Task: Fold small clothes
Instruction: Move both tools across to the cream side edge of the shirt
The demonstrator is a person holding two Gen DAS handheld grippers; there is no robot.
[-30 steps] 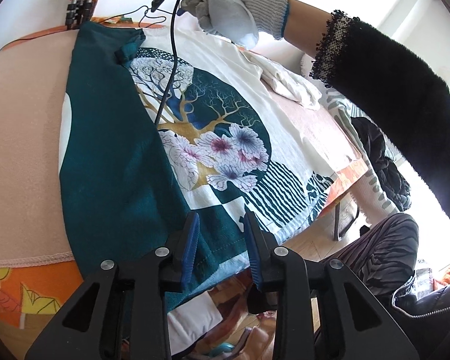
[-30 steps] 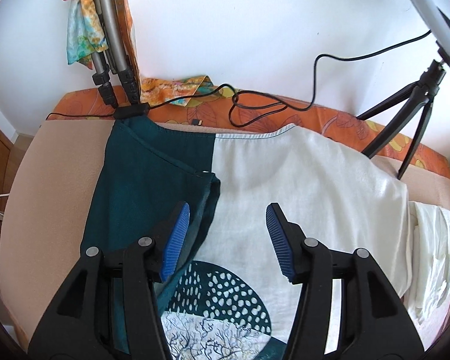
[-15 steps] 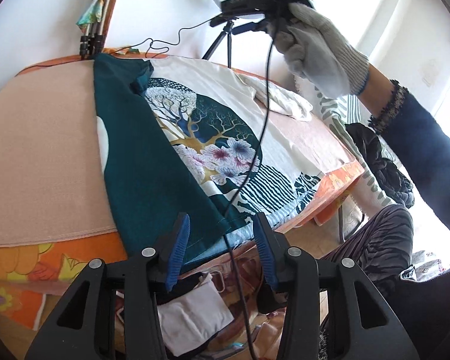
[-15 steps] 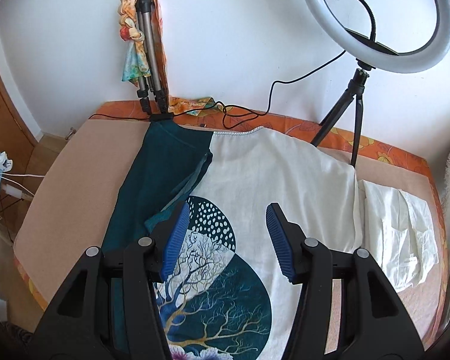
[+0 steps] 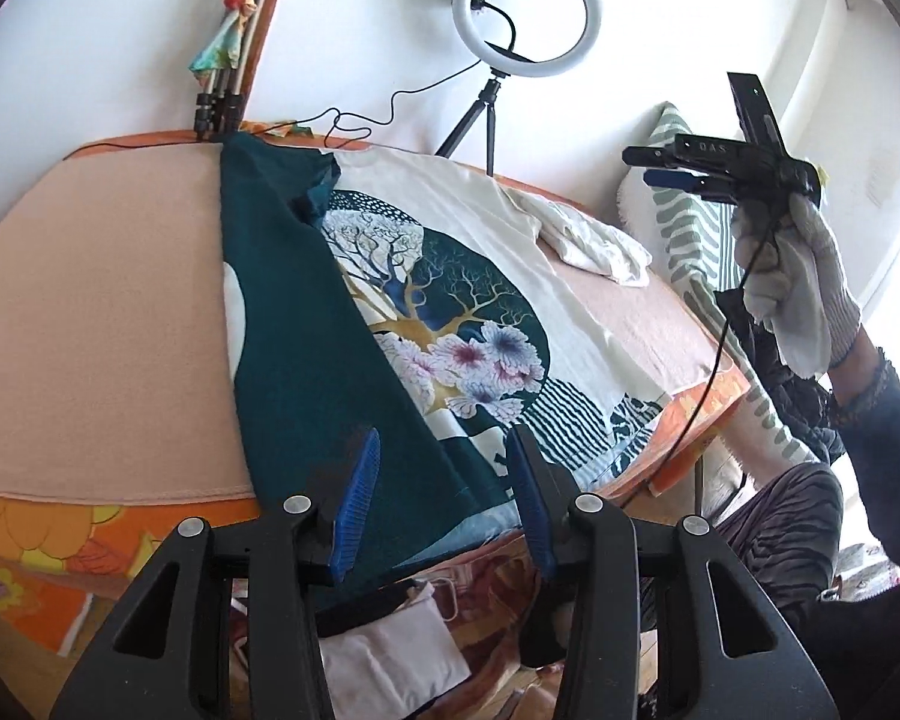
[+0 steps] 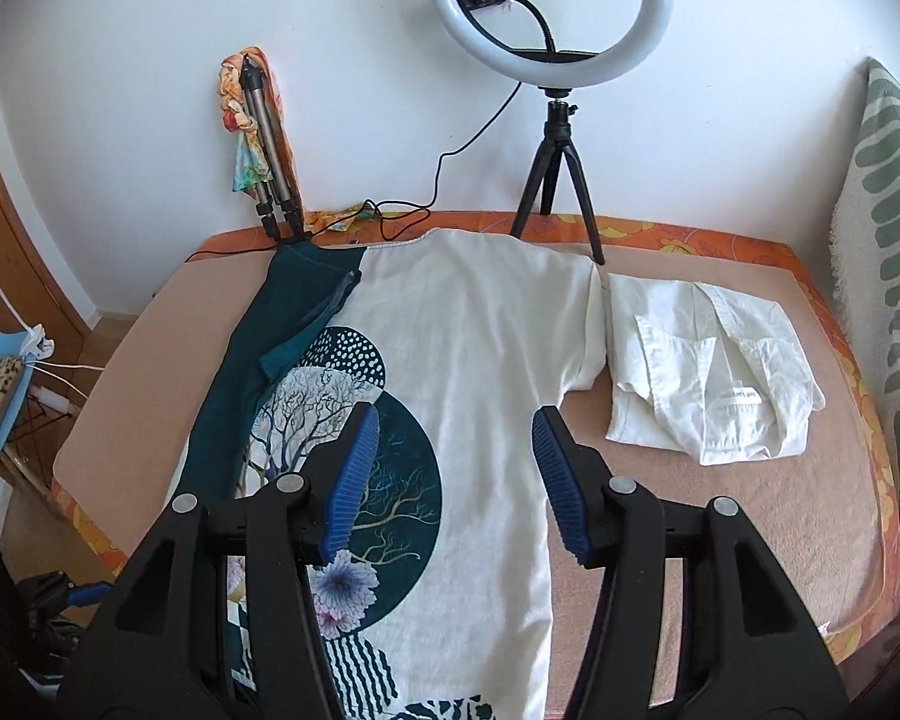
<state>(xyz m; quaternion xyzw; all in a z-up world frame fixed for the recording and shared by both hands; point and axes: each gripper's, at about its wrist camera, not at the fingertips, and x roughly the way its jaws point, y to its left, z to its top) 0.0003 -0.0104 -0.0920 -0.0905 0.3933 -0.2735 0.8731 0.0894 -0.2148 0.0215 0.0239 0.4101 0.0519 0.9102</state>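
T-shirt (image 6: 486, 396): lay flat on the pink cloth (image 6: 720, 516), neck toward the wall, its left side folded in over the front so the teal back showed as a long strip
T-shirt print: tree, flowers and stripes inside a teal circle, partly covered by the folded strip (image 5: 306, 372)
T-shirt hem: hung past the near table edge in the left view
Sleeve (image 6: 312, 330): teal, lay turned in on top of the strip near the neck
Right sleeve (image 6: 588, 324): white, spread flat, touching the white shirt
White shirt (image 6: 708, 372): folded, lay on the cloth just right of the T-shirt
Left gripper (image 5: 444, 510): jaws apart, holding nothing, above the hem near the table edge; whether it touched the fabric could not be told
Right gripper (image 6: 456, 474): jaws apart, holding nothing, raised well above the middle of the T-shirt; in the left view it sat high at the right in a gloved hand (image 5: 792, 294)
Cable (image 5: 714, 372): black, hung from the right gripper toward the table edge
Ring light (image 6: 549, 12): stood on a black tripod (image 6: 555, 180) at the wall behind the T-shirt's neck
Folded tripod (image 6: 264, 162): leaned on the wall at the left, a coloured scarf wrapped on it
Striped cushion (image 6: 894, 228): green and white, upright at the right edge
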